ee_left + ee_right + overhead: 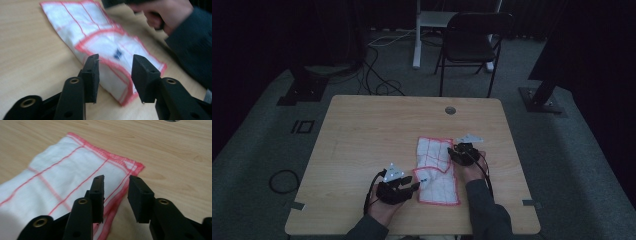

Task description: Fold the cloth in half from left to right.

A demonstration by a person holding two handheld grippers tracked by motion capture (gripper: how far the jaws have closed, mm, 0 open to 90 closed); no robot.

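Down at the bottom of the high view: two forearms coming in, left tool (416, 186) at lower centre, jaws apart, pointed at the near left edge of the cloth (437, 170). Same in the left gripper view, left tool (115, 67) gaping wide with the folded red-hemmed corner of the cloth (110, 47) sitting between and just past the jaws, not pinched. Blurry hand (165, 12) and dark sleeve (192, 47) in the upper right there.

Bit further up, right tool (454, 151) at the cloth's right edge. In the right gripper view, right tool (115, 188) also parted, jaws straddling the hem near a corner of the cloth (57, 182), nothing clamped.

Cloth itself: white, red grid lines, lying partly folded on the wooden counter (372, 135), right of centre.

Farther back, a round grommet hole (450, 110) near the counter's far edge. No containers anywhere. Beyond that, a black folding chair (472, 45) at top centre, cables (377, 80) on the grey floor.
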